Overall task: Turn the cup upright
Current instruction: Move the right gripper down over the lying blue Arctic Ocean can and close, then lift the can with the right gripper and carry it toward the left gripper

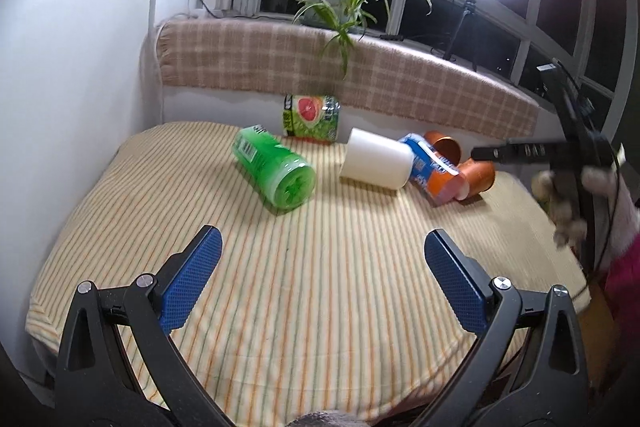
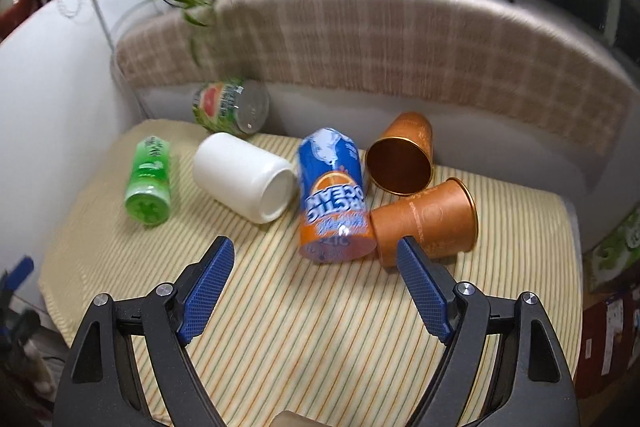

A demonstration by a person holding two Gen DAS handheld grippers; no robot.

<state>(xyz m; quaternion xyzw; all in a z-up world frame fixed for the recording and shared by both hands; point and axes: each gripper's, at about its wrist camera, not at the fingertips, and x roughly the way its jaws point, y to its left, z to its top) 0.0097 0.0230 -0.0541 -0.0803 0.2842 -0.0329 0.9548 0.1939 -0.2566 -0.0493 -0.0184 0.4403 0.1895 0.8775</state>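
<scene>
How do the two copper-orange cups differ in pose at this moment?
The rear copper-orange cup lies with its open mouth turned toward the right wrist camera, so its dark inside shows; the front copper-orange cup lies across the view, mouth pointing right, so only its outer wall and gold rim show. The front one rests against the blue and orange soda can; whether the rear one touches it is unclear. Both lie on their sides on the striped cloth, ungripped.

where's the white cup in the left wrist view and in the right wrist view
Left wrist: white cup lies on its side, centre, slightly right, just left of the blue and orange can.
Right wrist: white cup lies left of centre.
Shared landmark: the blue and orange can beside it.
</scene>
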